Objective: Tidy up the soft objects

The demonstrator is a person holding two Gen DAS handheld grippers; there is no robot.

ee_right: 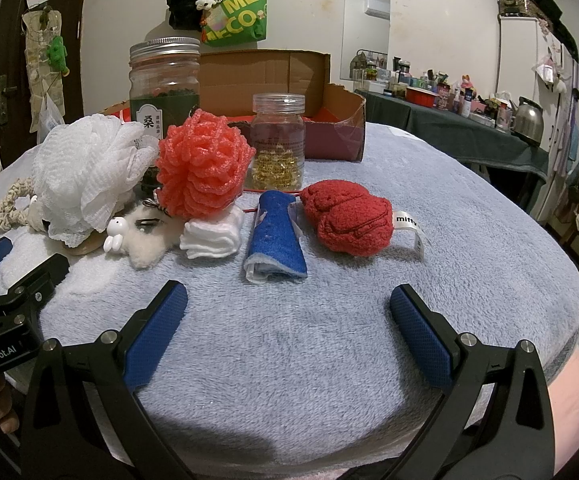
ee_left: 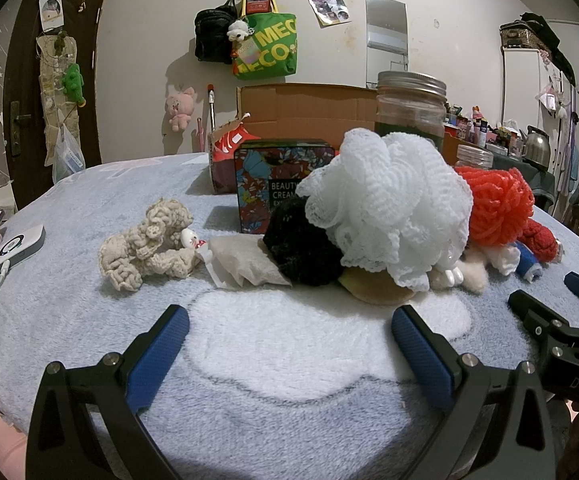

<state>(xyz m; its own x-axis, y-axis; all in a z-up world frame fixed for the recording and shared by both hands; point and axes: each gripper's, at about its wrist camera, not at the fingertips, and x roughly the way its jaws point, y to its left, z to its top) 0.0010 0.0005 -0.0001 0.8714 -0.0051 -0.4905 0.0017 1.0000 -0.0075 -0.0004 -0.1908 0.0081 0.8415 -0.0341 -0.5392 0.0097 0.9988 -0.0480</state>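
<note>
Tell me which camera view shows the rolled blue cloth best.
The right wrist view: the rolled blue cloth lies whole and near, ahead of the open right gripper. The left wrist view shows only its end, far right beside the red plush toy.

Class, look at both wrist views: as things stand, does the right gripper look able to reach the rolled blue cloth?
Probably yes. The right gripper is open, and the rolled blue cloth lies straight ahead of it on the blanket, with only bare blanket between them.

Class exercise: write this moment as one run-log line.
left gripper: open, empty | right gripper: open, empty | soft pile on blanket untouched | nearest right: blue cloth roll
</note>
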